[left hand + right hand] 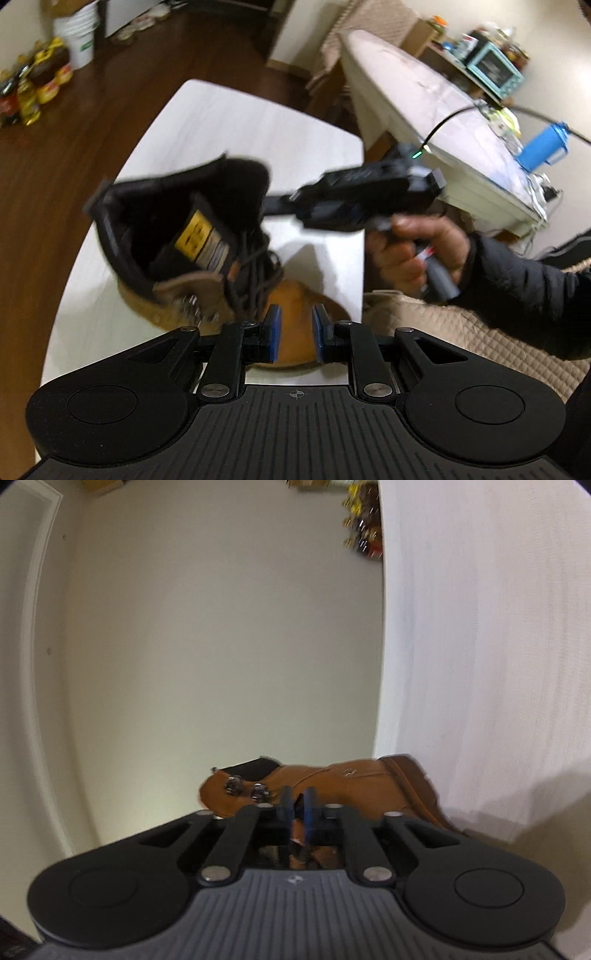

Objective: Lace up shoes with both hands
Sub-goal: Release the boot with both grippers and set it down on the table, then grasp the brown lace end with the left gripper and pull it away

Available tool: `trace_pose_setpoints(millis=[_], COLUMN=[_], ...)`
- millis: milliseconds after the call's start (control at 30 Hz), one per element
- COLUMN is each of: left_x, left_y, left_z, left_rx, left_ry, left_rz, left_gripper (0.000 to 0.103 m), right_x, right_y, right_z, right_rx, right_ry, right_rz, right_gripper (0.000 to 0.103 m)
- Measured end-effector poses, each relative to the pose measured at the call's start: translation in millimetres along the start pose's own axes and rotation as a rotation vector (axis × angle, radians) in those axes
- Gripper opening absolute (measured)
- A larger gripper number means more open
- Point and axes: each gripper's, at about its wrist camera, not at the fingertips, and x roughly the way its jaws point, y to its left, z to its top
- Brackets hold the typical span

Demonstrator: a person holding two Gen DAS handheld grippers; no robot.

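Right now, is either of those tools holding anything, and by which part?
The left fingers stand open above the boot toe, holding nothing. The right fingers are shut at its collar; whether on collar or lace cannot be told.

A white desk [229,122] stands on a dark wooden floor [74,147]. Bottles [33,85] and a white bucket [79,33] sit on the floor. A second pale table [424,99] carries what may be a teal oven [495,70] and a blue bottle [543,147]. The wall [221,627] is plain cream.
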Motion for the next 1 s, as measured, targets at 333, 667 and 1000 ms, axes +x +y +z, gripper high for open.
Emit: trace_pose_setpoints(millis=[333,667,1000], left_x=[19,36,51], left_y=[34,27,7], left_z=[-48,-68,-63], left_rx=[0.051,0.271,0.111], left_ry=[0.032,-0.068,-0.14], left_rz=[0.159,0.085,0.202], left_gripper=[0.018,0.02,0.021], right_x=[-139,-105,-7], right_y=[69,132,147], right_z=[40,-20,-44], right_rx=[-0.253,-0.539,-0.888], right_ry=[-0.517,-0.367,0.183], right_rz=[-0.882,-1.114,-0.866], right_gripper=[0.003,0.018,0.02])
